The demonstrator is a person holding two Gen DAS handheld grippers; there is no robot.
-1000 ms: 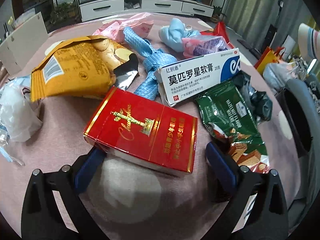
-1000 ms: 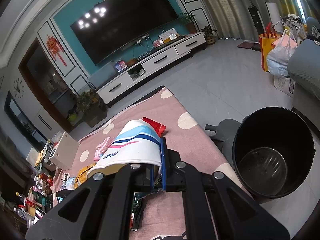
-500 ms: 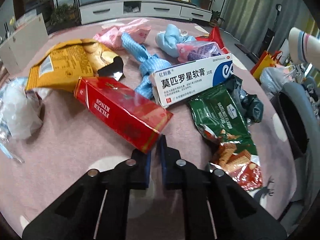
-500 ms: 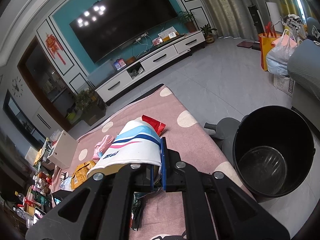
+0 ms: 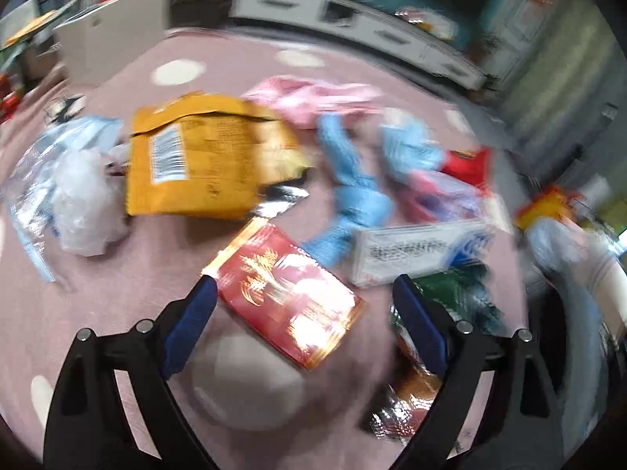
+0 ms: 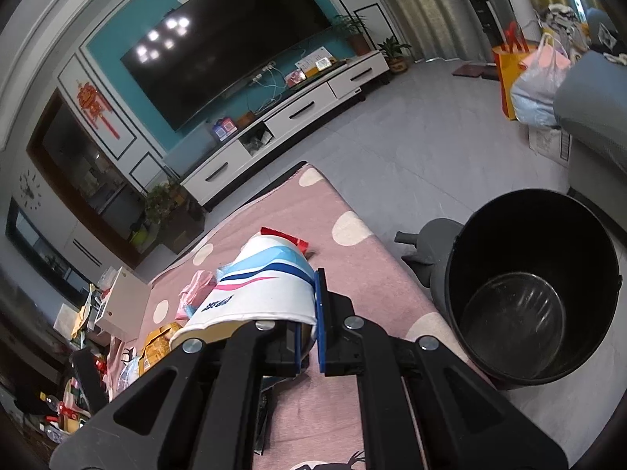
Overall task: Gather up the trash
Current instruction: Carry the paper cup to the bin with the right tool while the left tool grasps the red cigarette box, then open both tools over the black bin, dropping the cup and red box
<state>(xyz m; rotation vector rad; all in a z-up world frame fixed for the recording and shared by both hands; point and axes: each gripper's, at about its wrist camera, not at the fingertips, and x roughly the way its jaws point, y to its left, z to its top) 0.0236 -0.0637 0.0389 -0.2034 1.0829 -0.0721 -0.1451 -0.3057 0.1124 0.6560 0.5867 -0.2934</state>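
Observation:
In the blurred left wrist view, my left gripper (image 5: 303,315) is open with its jaws wide apart over the pink mat (image 5: 117,313). A red cigarette carton (image 5: 286,293) lies flat between the fingertips, not held. Around it lie a yellow snack bag (image 5: 196,164), a white medicine box (image 5: 419,250), a green wrapper (image 5: 466,297) and blue cloth (image 5: 352,192). My right gripper (image 6: 309,321) is shut on the rim of a white paper cup (image 6: 262,290) with blue and red stripes, held above the mat, left of the black trash bin (image 6: 529,286).
A white plastic bag (image 5: 78,203) lies at the mat's left. Pink wrappers (image 5: 309,98) lie at the back. A grey stool (image 6: 427,243) stands beside the bin. A TV cabinet (image 6: 290,117) stands on the far wall. Bags (image 6: 533,78) sit by the sofa.
My left gripper was shut on the red carton's edge and lifting it; now it is open and the carton lies flat on the mat. The right gripper still holds the cup, hardly moved.

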